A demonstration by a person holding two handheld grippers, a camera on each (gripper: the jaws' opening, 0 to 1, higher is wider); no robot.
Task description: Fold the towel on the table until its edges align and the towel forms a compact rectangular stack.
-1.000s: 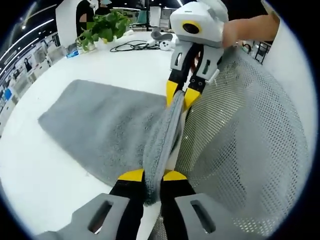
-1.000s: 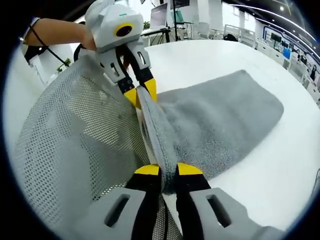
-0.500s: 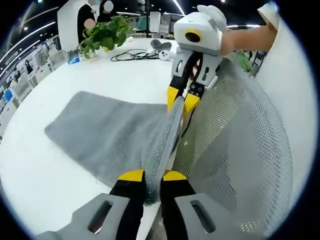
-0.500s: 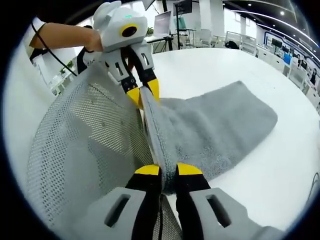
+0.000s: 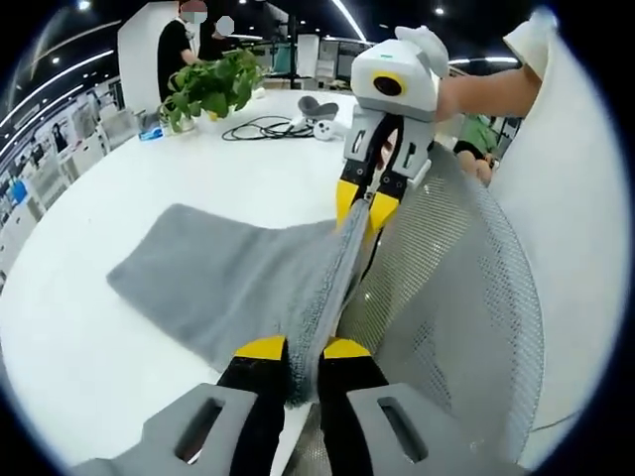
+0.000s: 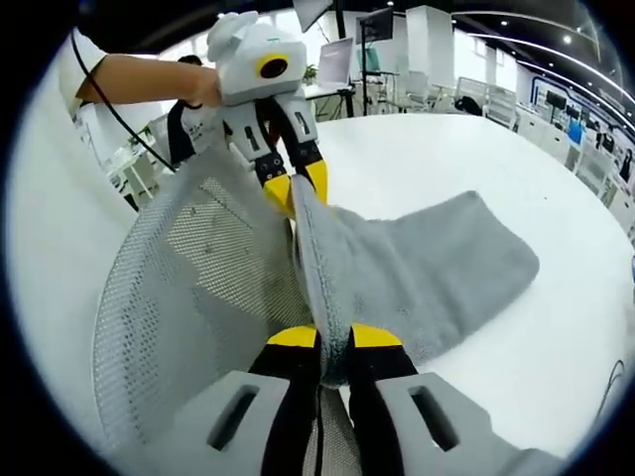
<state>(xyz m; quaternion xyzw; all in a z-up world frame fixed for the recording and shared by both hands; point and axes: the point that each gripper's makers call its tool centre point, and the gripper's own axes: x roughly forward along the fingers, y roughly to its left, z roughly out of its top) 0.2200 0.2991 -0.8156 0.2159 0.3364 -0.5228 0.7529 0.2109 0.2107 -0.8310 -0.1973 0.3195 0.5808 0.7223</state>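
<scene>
**A:** Where does the towel (image 5: 223, 283) stand right now?

**B:** Its near edge is lifted off the table (image 5: 129, 178), stretched taut between the two tools. The left gripper (image 5: 302, 349) is clamped on one corner of that edge, and the right gripper (image 6: 332, 337) is clamped on the other. The rest of the grey cloth trails away and lies flat on the white tabletop, its far end well out from the grippers. In the right gripper view the towel (image 6: 427, 268) fans out to the right across the table (image 6: 427, 149).

**B:** A mesh chair back (image 5: 446, 307) sits just beside the raised edge, on the near side.

**A:** So what makes this fold go well?

**B:** I'd judge the step to be carrying the held edge over to the far edge. Keep both grips closed and keep the span between them tight, so the edge stays straight. Move both hands together at equal height; if one leads, the corners will land skewed. Lift only enough for the cloth to clear itself, then lay the held corners onto the far corners before letting go.

**A:** Any risk?

**B:** Dragging the flat part along the table, and snagging on the chair mesh. The plant (image 5: 208, 84) and cable (image 5: 260, 126) sit far off, out of the way.
</scene>
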